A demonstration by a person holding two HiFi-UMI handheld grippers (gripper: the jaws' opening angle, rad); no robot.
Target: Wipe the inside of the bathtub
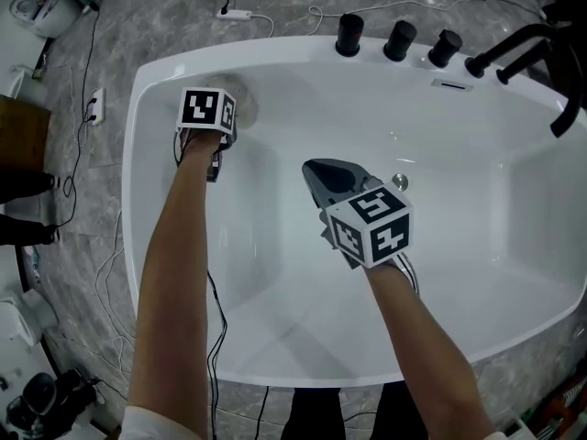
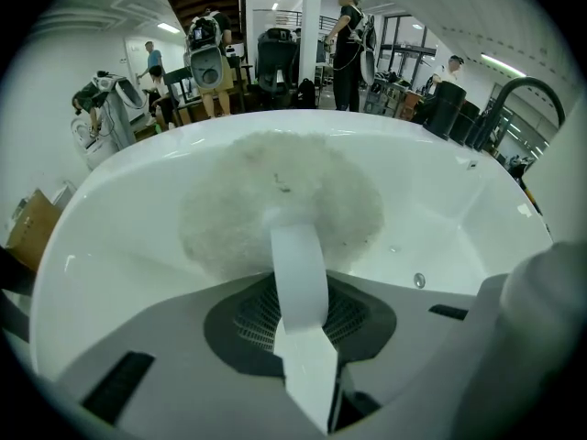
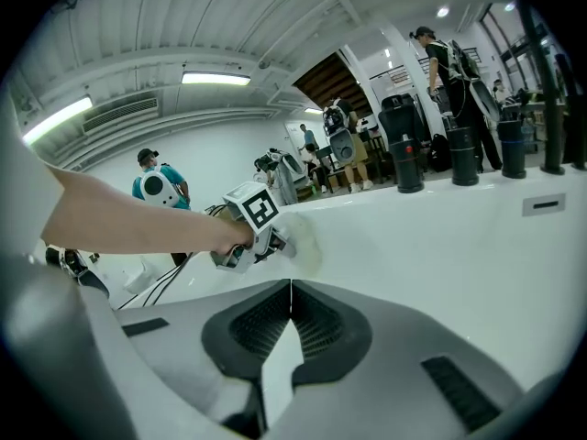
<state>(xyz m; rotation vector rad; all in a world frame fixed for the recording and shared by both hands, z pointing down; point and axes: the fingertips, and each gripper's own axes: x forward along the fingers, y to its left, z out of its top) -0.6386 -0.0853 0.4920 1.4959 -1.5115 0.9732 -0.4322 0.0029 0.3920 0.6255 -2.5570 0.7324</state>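
The white bathtub (image 1: 145, 99) fills the head view. My left gripper (image 1: 231, 117) is shut on the white strap (image 2: 297, 262) of a round fluffy wiping pad (image 2: 281, 202). That pad (image 1: 246, 106) is pressed against the tub's inner wall near the far left corner. From the right gripper view, the left gripper (image 3: 273, 242) and the pad (image 3: 308, 242) show against the same wall. My right gripper (image 1: 317, 169) hangs over the middle of the tub, its jaws shut with nothing between them (image 3: 291, 287).
Three black knobs (image 1: 400, 39) and a black faucet (image 1: 525, 46) stand on the far rim. A small round drain fitting (image 1: 400, 181) sits on the tub wall right of my right gripper. Cables (image 1: 84, 108) lie on the grey floor at left. People stand beyond the tub.
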